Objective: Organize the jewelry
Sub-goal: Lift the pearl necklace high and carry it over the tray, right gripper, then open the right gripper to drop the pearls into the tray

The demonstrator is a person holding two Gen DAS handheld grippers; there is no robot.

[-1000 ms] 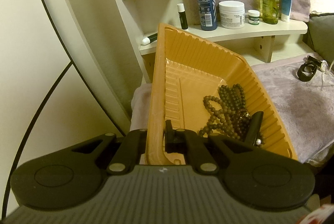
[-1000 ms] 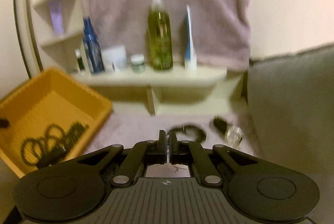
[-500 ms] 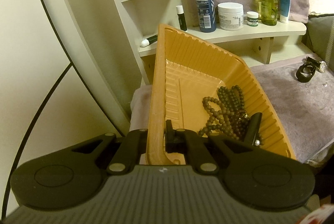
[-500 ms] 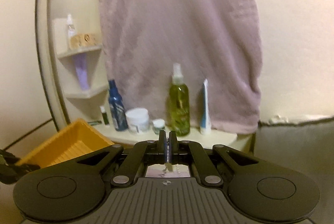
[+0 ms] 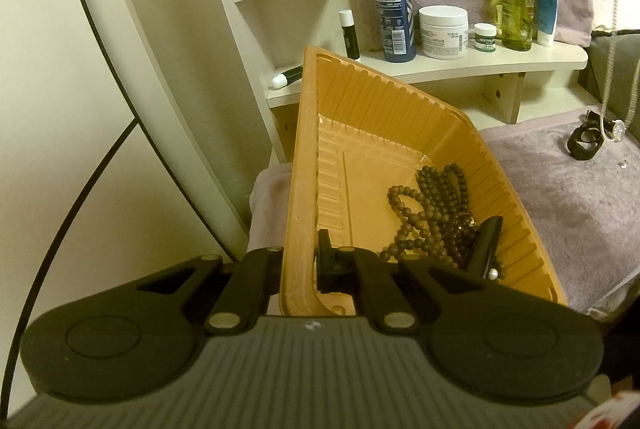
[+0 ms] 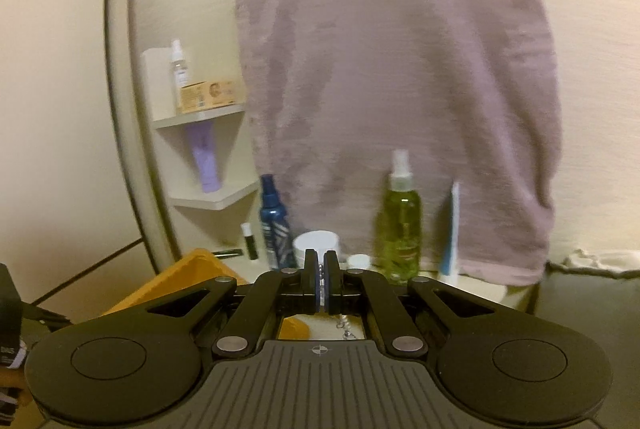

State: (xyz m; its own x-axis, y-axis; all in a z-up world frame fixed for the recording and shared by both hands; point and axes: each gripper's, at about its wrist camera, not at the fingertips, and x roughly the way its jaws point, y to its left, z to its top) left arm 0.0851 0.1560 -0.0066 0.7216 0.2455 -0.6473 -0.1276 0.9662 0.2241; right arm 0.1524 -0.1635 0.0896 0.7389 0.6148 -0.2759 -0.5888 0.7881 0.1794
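Orange plastic tray [image 5: 308, 189] was clamped by its near rim in the left claw [image 5: 298, 265], tilted, with brown bead strands [image 5: 430, 213] and a black clip [image 5: 486, 243] pooled at its lower side. Right claw [image 6: 321, 283] was pinched narrow on a pale chain [image 6: 344, 325] hanging beneath it. A black watch [image 5: 592, 139] lay on the mauve towel [image 5: 568, 205], well apart from the tray.

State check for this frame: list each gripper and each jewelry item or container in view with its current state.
left gripper: shut on the orange tray's rim
orange tray: tilted, held at its near wall
bead bracelets: piled inside the tray
right gripper: shut on a thin chain
thin chain: hanging in the air
watch: lying on the towel
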